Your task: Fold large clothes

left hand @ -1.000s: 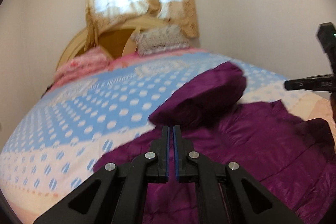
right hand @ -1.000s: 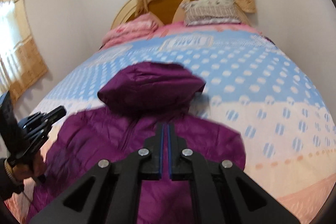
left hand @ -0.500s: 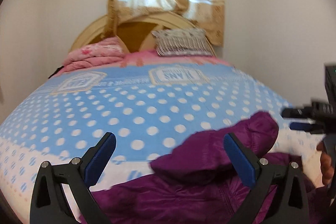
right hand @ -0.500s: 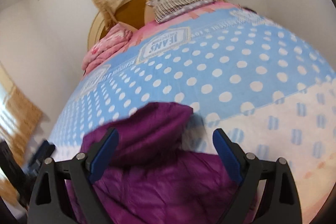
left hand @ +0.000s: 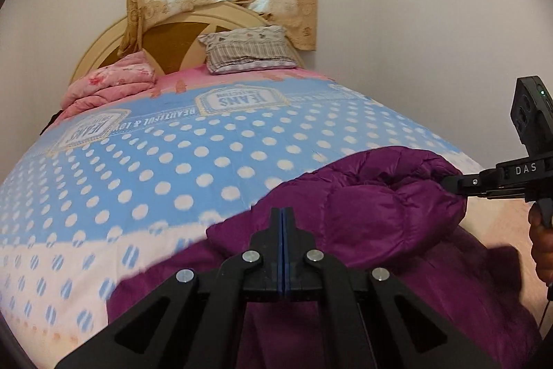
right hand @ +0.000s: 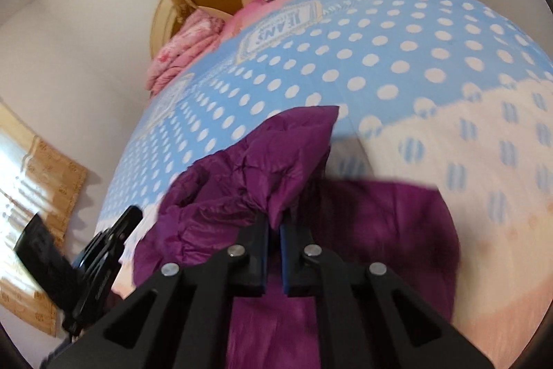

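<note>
puffy purple jacket (left hand: 363,220) on a polka-dot bed (left hand: 172,161)
quilted, glossy fabric lies bunched near the bed's foot, hood raised. the right hand-held gripper (right hand: 274,230) pinches the hood's edge; the left hand-held gripper (left hand: 282,223) has its blue-lined fingers pressed together above the jacket.

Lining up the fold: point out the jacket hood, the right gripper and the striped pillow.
jacket hood (left hand: 373,196), left wrist view, on its puffed top.
right gripper (right hand: 273,232), right wrist view, between fingertips pinching the hood.
striped pillow (left hand: 247,54), left wrist view, on its front face.
</note>
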A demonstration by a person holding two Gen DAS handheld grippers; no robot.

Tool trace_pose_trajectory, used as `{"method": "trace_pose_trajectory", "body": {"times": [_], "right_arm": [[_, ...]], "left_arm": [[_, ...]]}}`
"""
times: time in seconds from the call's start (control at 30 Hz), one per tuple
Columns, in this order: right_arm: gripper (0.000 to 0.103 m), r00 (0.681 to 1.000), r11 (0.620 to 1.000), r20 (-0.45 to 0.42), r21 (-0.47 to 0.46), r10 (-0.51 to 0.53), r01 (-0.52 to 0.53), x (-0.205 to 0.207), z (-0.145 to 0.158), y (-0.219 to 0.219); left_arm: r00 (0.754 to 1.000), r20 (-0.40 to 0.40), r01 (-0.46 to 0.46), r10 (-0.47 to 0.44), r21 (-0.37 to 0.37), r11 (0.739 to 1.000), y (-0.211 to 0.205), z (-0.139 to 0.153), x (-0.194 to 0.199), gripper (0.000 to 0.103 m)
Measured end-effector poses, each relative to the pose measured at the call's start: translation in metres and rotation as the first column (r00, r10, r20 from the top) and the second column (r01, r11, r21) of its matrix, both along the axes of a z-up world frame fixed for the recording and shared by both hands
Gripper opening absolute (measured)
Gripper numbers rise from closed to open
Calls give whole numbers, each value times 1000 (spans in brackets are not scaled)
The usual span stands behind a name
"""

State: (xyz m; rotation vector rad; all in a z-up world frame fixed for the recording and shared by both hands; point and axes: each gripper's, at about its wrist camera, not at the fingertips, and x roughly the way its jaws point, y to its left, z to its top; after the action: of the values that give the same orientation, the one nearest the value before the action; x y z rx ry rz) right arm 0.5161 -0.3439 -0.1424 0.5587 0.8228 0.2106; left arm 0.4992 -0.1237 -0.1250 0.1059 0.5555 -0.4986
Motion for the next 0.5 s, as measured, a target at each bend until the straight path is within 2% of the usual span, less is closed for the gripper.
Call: {"method": "trace_pose_trajectory", "body": {"times": [0.13,0.23,0.37,0.4,0.43,0.47,0.5], "right_arm": [[8,1000,1000,-17,28,3,-3,-47,-11,10],[8,999,1000,-39,29,1,0,-76,-30,22],[8,997,1000,-76,-21,3,-5,-87,-57,43],[8,997,999,-80,-48,4,-8,-88,-61,48],[8,997,998,-77,-70,3,-9,-91,-62,52],[13,997,997,-74,-71,18,-23,-92,-62,56],[13,996,997,-79,-55,47,-52,-92,-60,60]], "left_arm": [[999,-30,32,-33,-25,999,11,-3,-46,0],[998,-58,5,-8,-53,999,18,-8,-67,0],[993,-101,-69,64,-51,996,22,-10,-63,1],[989,-111,-100,96,-33,994,20,-10,-57,5],[987,-117,-114,110,-27,993,18,-10,-54,16],[985,-117,-127,124,-21,992,14,-8,-48,28],[985,-107,-140,137,-14,990,11,-7,-46,59]]}}
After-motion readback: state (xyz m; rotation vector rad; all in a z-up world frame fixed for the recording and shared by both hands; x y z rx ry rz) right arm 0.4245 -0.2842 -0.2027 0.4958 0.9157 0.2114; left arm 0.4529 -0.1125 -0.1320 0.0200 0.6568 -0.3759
